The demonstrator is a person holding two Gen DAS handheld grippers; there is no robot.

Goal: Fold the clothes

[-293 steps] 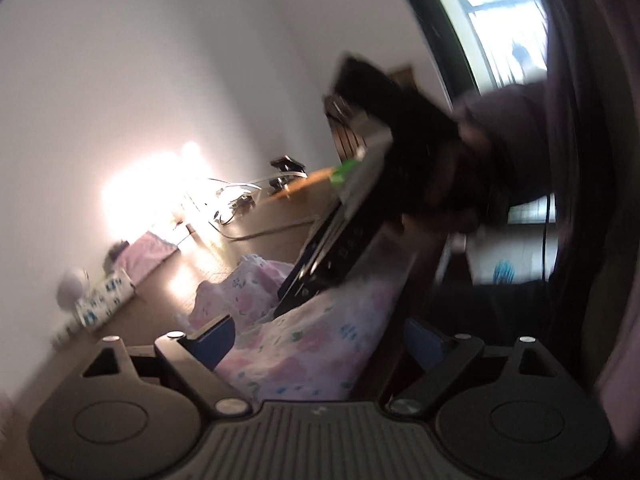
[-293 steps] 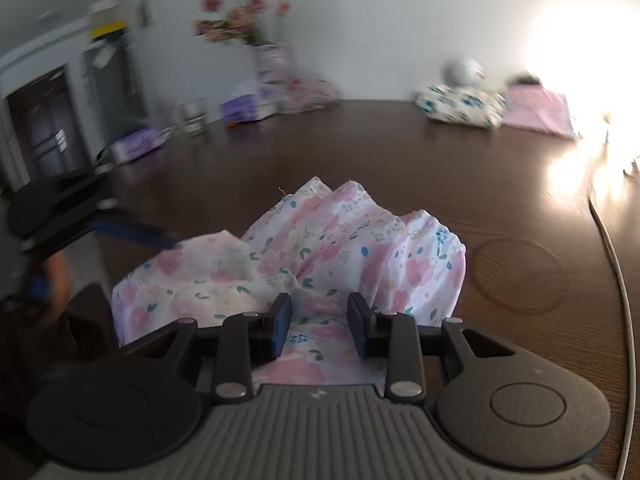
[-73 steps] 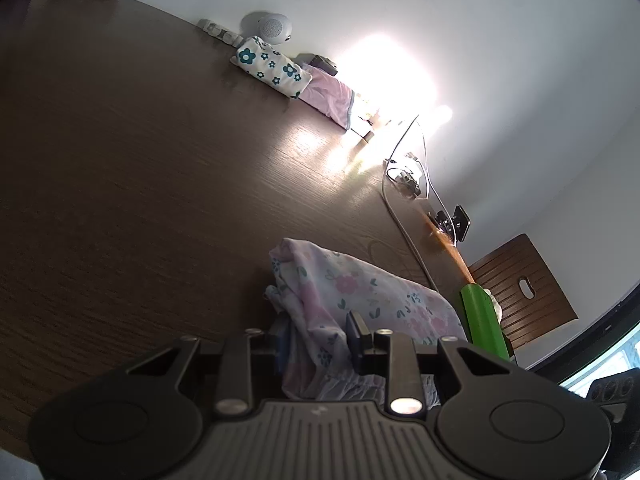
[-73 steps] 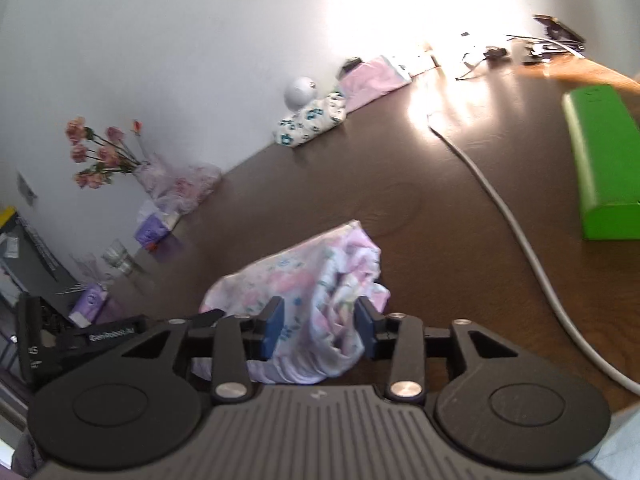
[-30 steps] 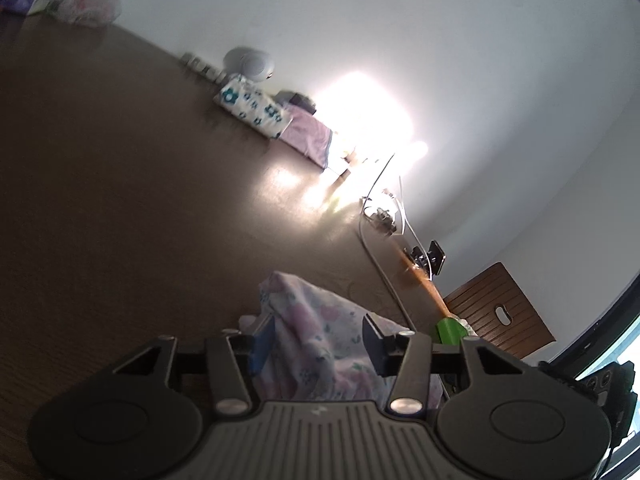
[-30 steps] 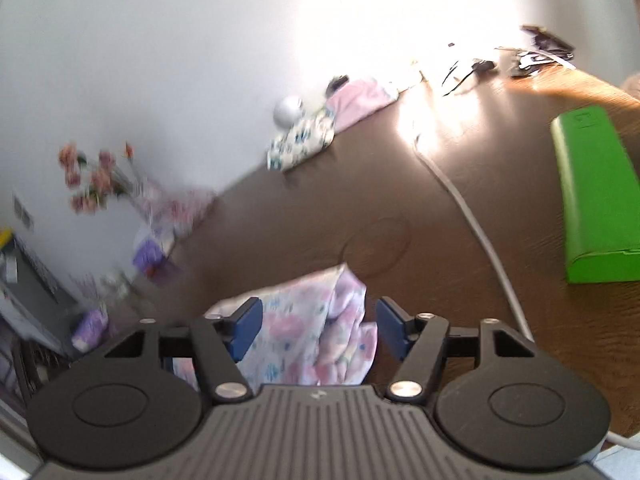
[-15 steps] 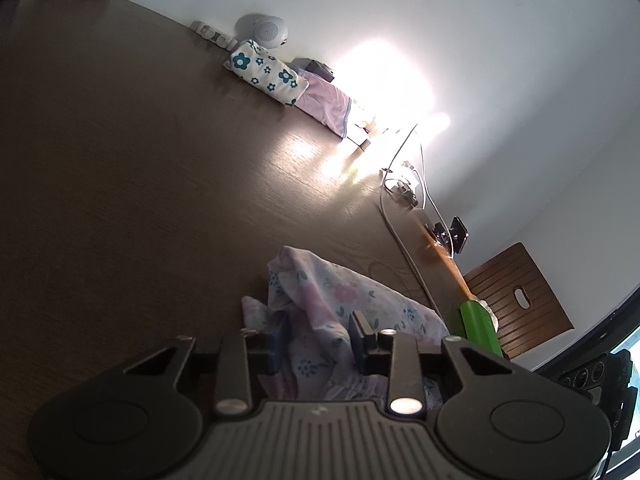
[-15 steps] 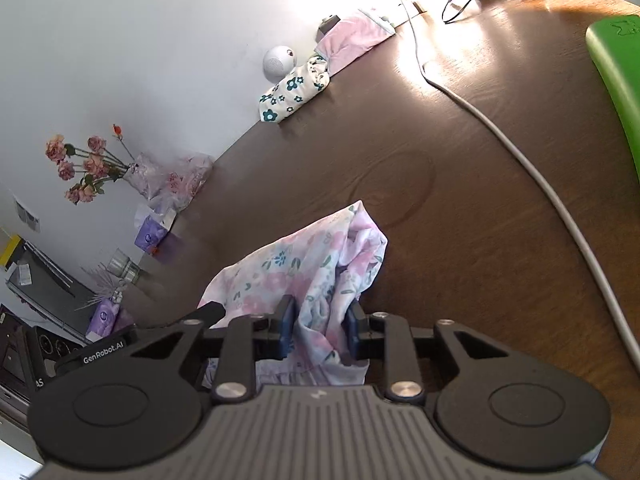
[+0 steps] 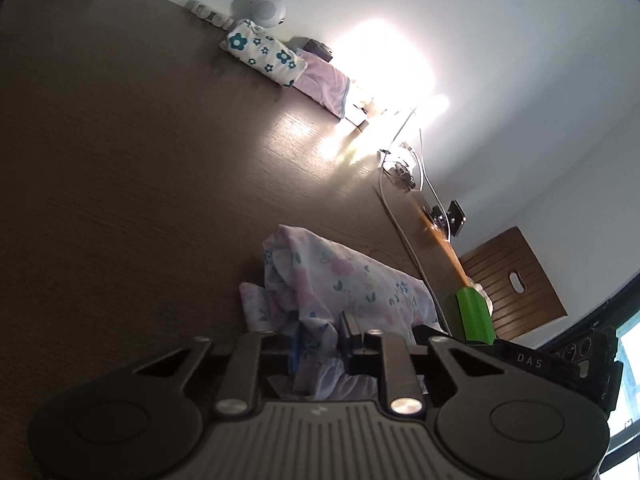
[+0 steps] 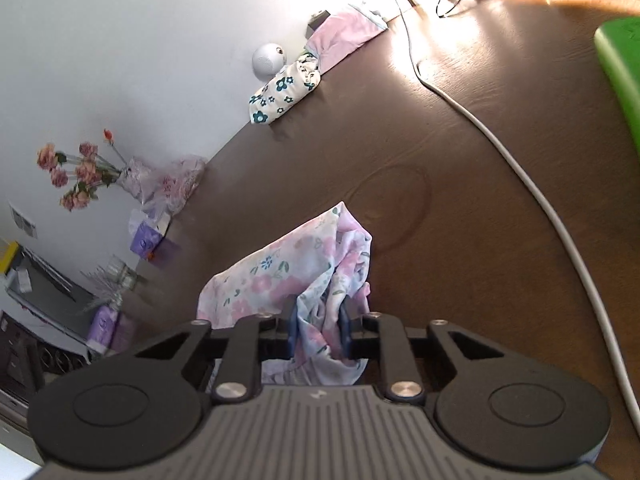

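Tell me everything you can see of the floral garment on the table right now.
The floral garment is thin, soft-looking white fabric printed with pink flowers and small blue-green leaves. It lies bunched and creased in a loose heap on the dark wooden table, not yet folded flat. One gathered fold runs between the closing jaws of the right gripper; another bunch sits in the closing jaws of the left gripper. Nothing else touches it that I can see.

The dark wooden surface (image 10: 460, 128) carries the floral garment (image 10: 288, 264), a white cable (image 10: 520, 176), a green case (image 10: 620, 56) and folded cloths (image 10: 286, 90).
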